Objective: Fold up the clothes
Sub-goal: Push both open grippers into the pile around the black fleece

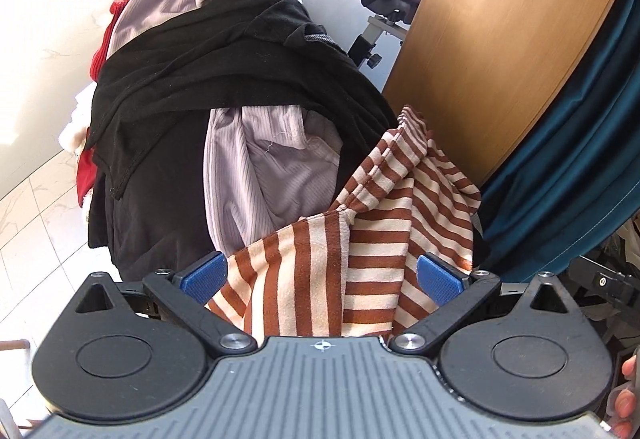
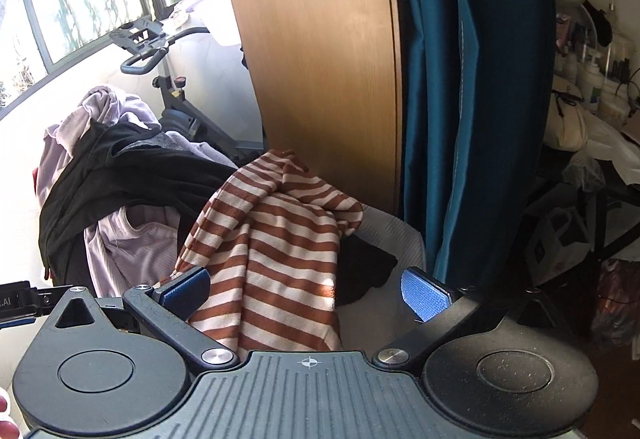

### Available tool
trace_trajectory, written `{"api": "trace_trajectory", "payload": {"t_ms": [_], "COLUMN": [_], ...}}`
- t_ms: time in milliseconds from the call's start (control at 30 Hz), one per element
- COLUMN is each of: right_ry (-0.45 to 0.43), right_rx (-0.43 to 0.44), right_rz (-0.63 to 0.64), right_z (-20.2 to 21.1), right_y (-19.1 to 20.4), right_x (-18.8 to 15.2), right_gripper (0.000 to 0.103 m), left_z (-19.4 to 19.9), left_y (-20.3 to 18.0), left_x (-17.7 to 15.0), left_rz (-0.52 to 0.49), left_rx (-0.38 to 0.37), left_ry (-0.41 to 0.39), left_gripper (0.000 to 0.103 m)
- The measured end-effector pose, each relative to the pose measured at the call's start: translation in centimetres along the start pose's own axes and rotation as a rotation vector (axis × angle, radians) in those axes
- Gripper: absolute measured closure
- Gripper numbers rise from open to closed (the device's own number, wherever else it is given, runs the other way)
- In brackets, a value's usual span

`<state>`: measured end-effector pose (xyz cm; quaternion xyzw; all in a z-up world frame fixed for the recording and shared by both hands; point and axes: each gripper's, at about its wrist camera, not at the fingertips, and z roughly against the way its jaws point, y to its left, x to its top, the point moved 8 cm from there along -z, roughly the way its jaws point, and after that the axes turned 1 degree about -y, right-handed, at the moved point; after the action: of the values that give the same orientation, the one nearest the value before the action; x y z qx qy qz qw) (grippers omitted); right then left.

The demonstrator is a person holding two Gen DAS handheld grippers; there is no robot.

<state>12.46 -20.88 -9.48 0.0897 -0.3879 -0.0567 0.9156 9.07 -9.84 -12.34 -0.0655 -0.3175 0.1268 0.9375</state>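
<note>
Heaped at left, a black garment (image 1: 208, 87) drapes over a lilac ribbed top (image 1: 256, 175), red fabric (image 1: 105, 39) peeking out behind. Beside them, against a wooden panel (image 1: 500, 39) and teal curtain (image 1: 580, 143), lies a crumpled shirt striped rust-brown and cream (image 1: 360, 239), bunched into folds. The left gripper (image 1: 320, 275) stands spread wide with the striped cloth between its blue pads, unclamped. The right gripper (image 2: 304, 291) is likewise spread, the shirt hanging by its left pad.
</note>
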Motion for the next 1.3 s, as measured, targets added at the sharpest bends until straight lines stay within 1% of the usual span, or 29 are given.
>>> {"api": "trace_trajectory", "payload": {"t_ms": [100,167,267,367,500,633,733,833,900,1033,1133,1233,1300], "right_ry": [0.033,0.045,0.082,0.115,0.143,0.148,0.152,0.140,0.140,0.161,0.174,0.208,0.221], "right_rx": [0.022,0.020,0.019,0.023,0.002,-0.014,-0.022,-0.028,-0.050,-0.080,-0.083,-0.082,-0.079], "right_rz": [-0.048,-0.060,-0.053,-0.042,-0.055,-0.070,-0.068,-0.064,-0.072,-0.112,-0.134,-0.156,-0.145], "right_z": [-1.8,-2.7,-3.9,-4.8,-6.1,-6.9,-7.3,-7.4,-7.7,-8.7,-9.6,-10.8,-11.6], "right_y": [-0.5,-0.5,-0.2,0.3,0.9,2.1,3.0,3.5,3.4,3.1,3.5,4.2,5.0], "right_x": [-0.5,-0.9,-1.8,-2.6,-2.9,-2.2,-1.8,-1.5,-1.4,-1.3,-1.3,-1.9,-2.1], "right_gripper": [0.001,0.001,0.001,0.001,0.001,0.001,0.001,0.001,0.001,0.001,0.001,0.001,0.001], "left_z": [-0.7,-1.3,-2.3,-3.2,-3.6,-4.5,-5.3,-6.0,-6.4,-7.3,-7.9,-8.2,-8.4], "left_y": [0.8,1.1,1.3,1.5,2.3,3.6,4.5,4.9,5.1,5.8,6.7,7.7,8.4], "left_x": [-0.4,-0.6,-0.9,-0.9,0.1,1.3,2.1,2.9,3.4,4.1,4.3,4.9,5.4], "left_rz": [-0.001,0.000,0.015,0.015,0.009,0.025,0.030,0.035,0.032,0.041,0.062,0.075,0.083], "left_rx": [0.061,0.073,0.058,0.060,0.059,0.066,0.085,0.072,0.064,0.049,0.034,0.043,0.053], "left_ry": [0.012,0.019,0.042,0.072,0.074,0.085,0.092,0.095,0.095,0.106,0.131,0.132,0.126], "left_gripper": [0.000,0.000,0.000,0.000,0.000,0.000,0.000,0.000,0.000,0.000,0.000,0.000,0.000]}}
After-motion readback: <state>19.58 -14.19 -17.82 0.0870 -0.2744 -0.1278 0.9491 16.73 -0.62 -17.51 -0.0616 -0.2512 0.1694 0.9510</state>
